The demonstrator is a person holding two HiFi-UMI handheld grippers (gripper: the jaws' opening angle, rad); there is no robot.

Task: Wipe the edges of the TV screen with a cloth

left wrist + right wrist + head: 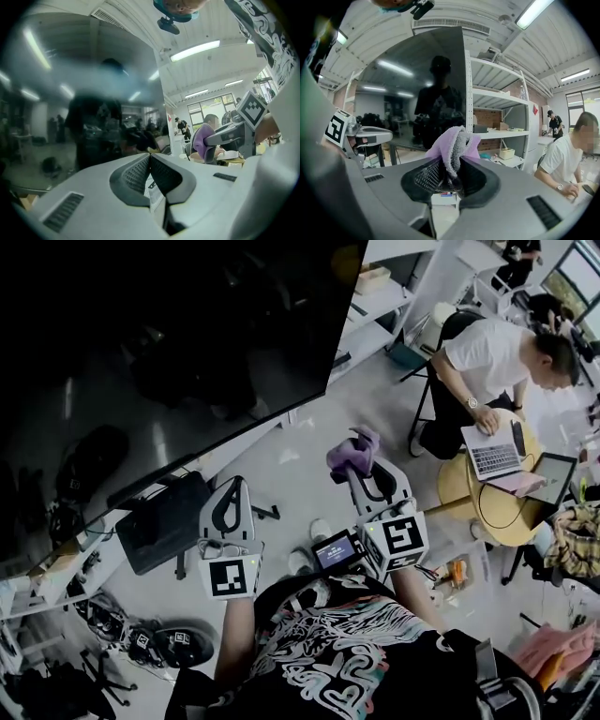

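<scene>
**A:** Purple terry cloth (452, 145), bunched into a wad, is pinched between the jaws of my right tool (356, 470), just right of centre in the head view.

**B:** Where is the TV screen?

**A:** The TV screen (159, 352) fills the upper left of the head view, dark and glossy, slanting across the frame. In the right gripper view its side edge stands upright at mid-frame. The cloth is near that edge but apart from it, touching no part of the screen.

**B:** And your other tool?

**A:** My left tool (232, 498), left of centre in the head view, has its jaws pressed together on nothing.

**B:** How far along are you?

**A:** I judge it early. The cloth is gripped and ready, but no edge is under it. Every edge looks left to wipe, though the dark glass does not show whether any is already clean.
</scene>
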